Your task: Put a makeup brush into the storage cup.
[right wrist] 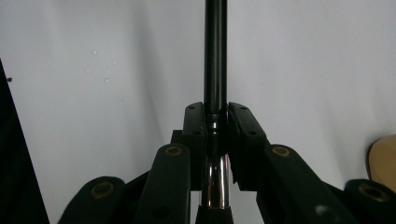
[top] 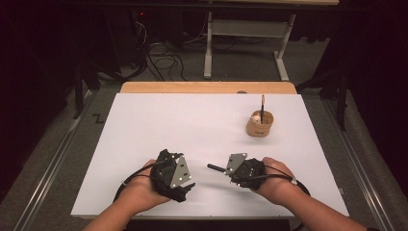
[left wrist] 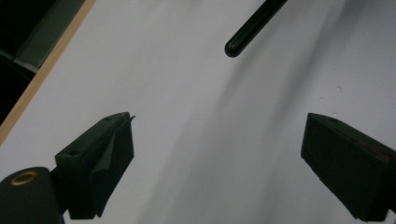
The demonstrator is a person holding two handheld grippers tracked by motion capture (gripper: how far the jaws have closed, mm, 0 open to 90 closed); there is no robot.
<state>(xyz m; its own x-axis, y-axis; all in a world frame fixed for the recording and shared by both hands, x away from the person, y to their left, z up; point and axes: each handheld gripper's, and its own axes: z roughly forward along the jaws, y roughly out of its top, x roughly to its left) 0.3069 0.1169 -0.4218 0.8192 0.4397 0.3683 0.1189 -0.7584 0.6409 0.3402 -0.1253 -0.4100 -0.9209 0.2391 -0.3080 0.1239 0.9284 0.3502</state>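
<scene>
A slim black pen [top: 215, 168] lies level in my right gripper [top: 227, 170], its free end pointing left toward my left gripper [top: 188, 188]. In the right gripper view the jaws of the right gripper [right wrist: 216, 116] are shut on the pen [right wrist: 215, 51], which runs straight up from them, with a shiny metal section behind the pads. In the left gripper view the left gripper [left wrist: 219, 135] is open with only white surface between its fingers. The rounded pen tip [left wrist: 252, 25] hangs beyond them at the top, a short gap away.
A tan cup [top: 260, 124] stands at the back right of the white sheet [top: 192, 125], holding an upright black pen [top: 262, 103] and a pale object. The cup's edge [right wrist: 384, 161] shows in the right gripper view. A wooden table edge [top: 207, 87] runs behind the sheet.
</scene>
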